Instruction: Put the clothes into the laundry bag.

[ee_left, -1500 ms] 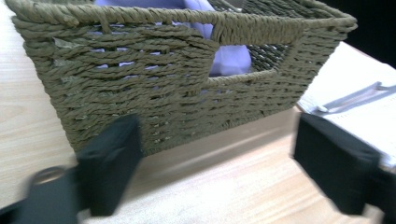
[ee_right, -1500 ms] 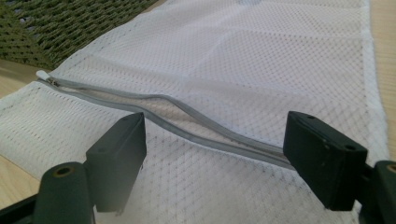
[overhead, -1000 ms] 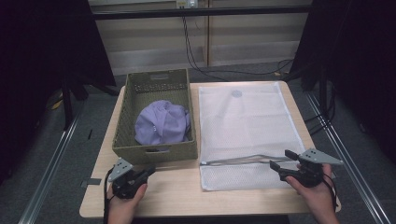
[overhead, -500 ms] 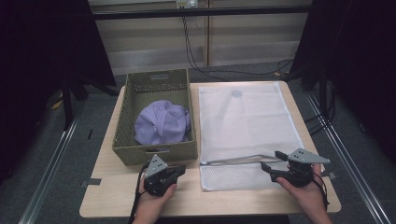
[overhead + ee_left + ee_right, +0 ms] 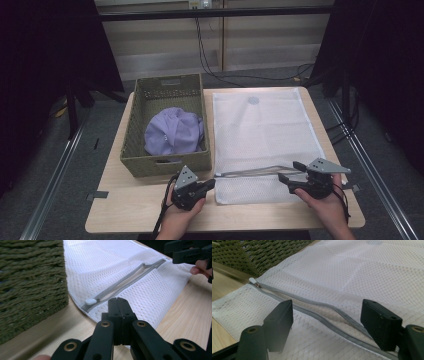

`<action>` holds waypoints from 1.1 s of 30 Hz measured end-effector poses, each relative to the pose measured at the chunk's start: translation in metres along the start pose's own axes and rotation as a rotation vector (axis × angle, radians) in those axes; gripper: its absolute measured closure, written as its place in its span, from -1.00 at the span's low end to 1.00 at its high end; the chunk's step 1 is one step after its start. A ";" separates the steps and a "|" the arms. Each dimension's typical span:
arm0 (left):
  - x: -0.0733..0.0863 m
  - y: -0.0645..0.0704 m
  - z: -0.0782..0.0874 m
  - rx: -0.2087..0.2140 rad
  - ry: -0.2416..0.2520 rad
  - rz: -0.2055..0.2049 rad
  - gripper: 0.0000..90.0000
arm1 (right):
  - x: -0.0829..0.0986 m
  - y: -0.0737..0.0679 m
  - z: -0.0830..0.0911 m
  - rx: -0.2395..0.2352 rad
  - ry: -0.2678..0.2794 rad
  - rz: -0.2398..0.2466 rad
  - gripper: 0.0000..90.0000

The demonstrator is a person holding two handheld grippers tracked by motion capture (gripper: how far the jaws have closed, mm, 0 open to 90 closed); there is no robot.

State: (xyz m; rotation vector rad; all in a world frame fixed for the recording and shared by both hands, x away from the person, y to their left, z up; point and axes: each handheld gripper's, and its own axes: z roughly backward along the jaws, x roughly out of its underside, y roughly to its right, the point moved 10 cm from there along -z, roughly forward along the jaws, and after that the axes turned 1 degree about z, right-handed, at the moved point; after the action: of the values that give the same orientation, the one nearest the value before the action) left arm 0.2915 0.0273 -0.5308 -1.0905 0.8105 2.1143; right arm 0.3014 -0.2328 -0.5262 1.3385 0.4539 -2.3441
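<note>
A white mesh laundry bag (image 5: 265, 130) lies flat on the right half of the table. Its grey zipper (image 5: 255, 171) runs across the near end and gapes open, with a white pull (image 5: 90, 301) at the left end. My left gripper (image 5: 211, 183) is shut and empty, its tip (image 5: 117, 301) just short of the bag's near left corner, close to the pull. Over the zipper's right end my right gripper (image 5: 291, 171) stands open, jaws wide on either side of the zipper (image 5: 312, 302), holding nothing.
An olive woven basket (image 5: 131, 135) stands left of the bag, holding a lavender cloth item (image 5: 172, 132). Its wall (image 5: 30, 285) is close on the left gripper's left. Bare wood runs along the table's front edge (image 5: 250, 220). Cables lie on the floor beyond.
My left gripper has travelled right along the front edge, from the table's left corner to the bag's near left corner. The right gripper has edged left over the zipper's end.
</note>
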 end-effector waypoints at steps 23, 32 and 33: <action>0.000 0.048 -0.059 0.083 -0.099 -0.087 1.00 | 0.005 0.011 -0.036 0.044 -0.091 0.015 -0.29; 0.016 0.048 -0.073 0.077 -0.195 -0.086 1.00 | 0.010 0.012 -0.045 0.031 -0.129 0.057 0.20; 0.016 0.048 -0.073 0.077 -0.195 -0.086 1.00 | 0.010 0.012 -0.045 0.031 -0.129 0.057 0.20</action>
State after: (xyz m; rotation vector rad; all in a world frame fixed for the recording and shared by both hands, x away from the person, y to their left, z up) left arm 0.2825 -0.0538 -0.5674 -0.8489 0.7325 2.0609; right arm 0.3363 -0.2241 -0.5575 1.1893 0.3372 -2.3811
